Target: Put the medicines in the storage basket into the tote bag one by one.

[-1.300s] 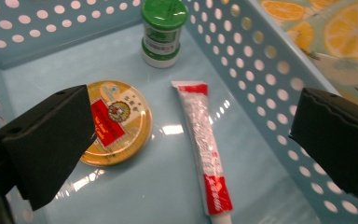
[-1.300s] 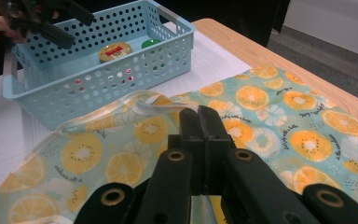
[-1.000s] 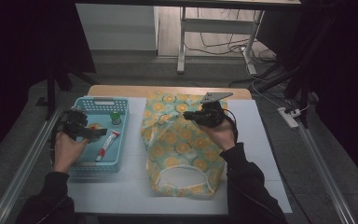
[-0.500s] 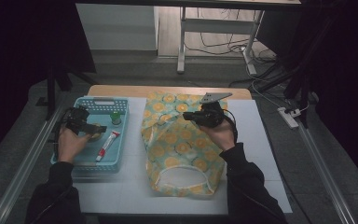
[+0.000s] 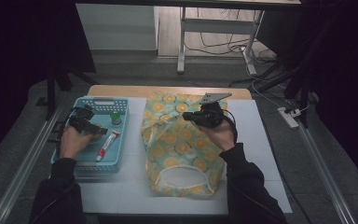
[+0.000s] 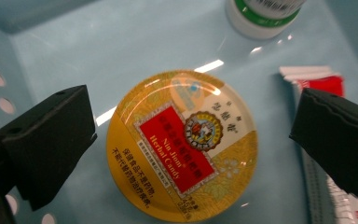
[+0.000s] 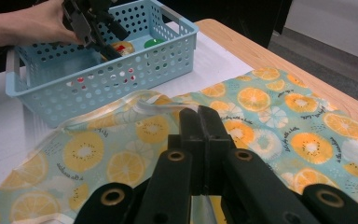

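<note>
**Candy tin lined up for the pick, bag held ready**

While the left gripper (image 5: 86, 125) hovers in the pale blue perforated plastic basket (image 5: 121, 154) with jaws released either side of the round yellow herbal-candy tin (image 6: 182, 145), the right gripper (image 7: 200, 140) stays clenched on a fold of the orange-slice-print fabric bag (image 5: 179, 144) on the counter (image 5: 256, 154), probably to hold it ready for loading.

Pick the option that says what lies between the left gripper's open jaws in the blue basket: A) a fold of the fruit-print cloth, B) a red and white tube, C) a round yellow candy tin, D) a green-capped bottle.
C: in the left gripper view the round yellow candy tin sits between the jaws of the left gripper, which stand apart on either side of it without touching.
</note>
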